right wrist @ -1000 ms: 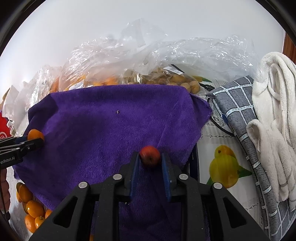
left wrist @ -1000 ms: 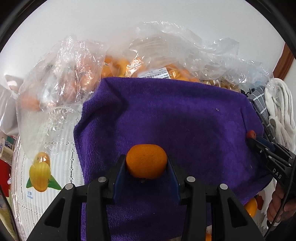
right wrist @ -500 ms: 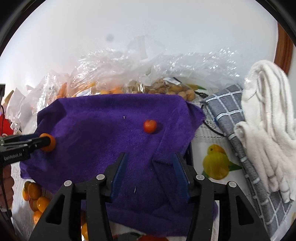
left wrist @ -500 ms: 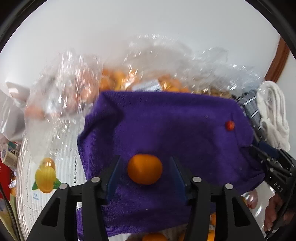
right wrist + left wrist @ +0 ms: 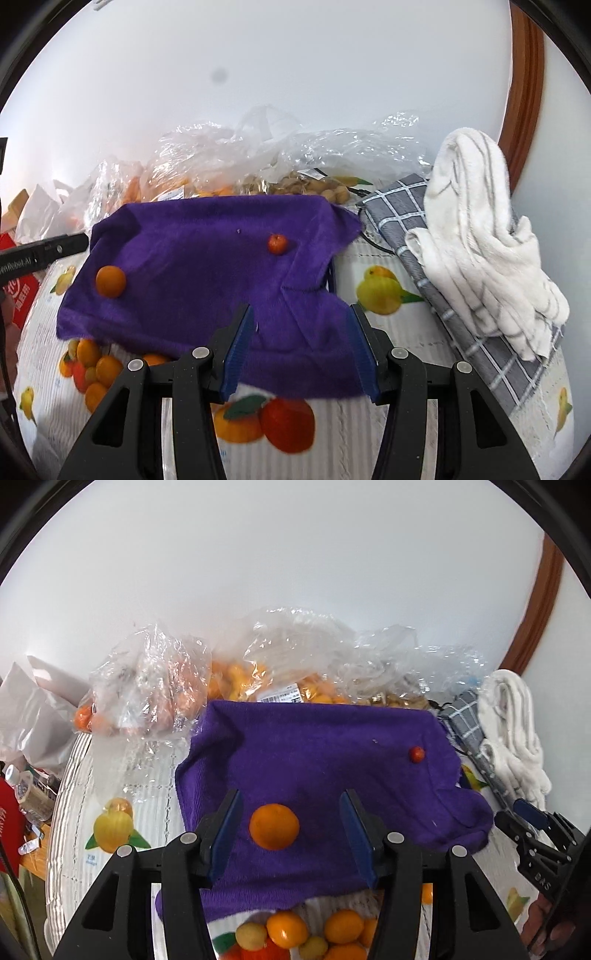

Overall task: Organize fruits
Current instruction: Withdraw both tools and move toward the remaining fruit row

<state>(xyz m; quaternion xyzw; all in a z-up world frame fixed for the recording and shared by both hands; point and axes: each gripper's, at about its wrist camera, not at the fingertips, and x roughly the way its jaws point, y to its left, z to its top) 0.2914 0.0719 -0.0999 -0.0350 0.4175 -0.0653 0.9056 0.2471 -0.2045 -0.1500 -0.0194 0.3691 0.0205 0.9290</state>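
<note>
A purple towel [image 5: 317, 760] [image 5: 207, 258] lies spread on the table. An orange mandarin [image 5: 274, 826] [image 5: 110, 281] rests on its left part. A small red fruit [image 5: 417, 754] [image 5: 277, 244] rests on its right part. My left gripper [image 5: 291, 830] is open, raised above the towel, with the mandarin seen between its blue pads but free of them. My right gripper [image 5: 301, 347] is open and empty, raised over the towel's near right corner, well back from the red fruit. Each gripper's tip shows at the edge of the other's view.
Clear plastic bags of oranges [image 5: 236, 675] and brown fruit [image 5: 306, 184] lie behind the towel. Several loose small oranges [image 5: 295, 930] [image 5: 92, 365] lie at the towel's near edge. A grey checked cloth [image 5: 461, 295] and white towel [image 5: 476, 221] are at the right. The tablecloth [image 5: 388, 332] has printed fruit.
Both grippers opened and let go of their fruits onto the purple towel. Both then rose and drew back, so the towel and fruits look farther away.
</note>
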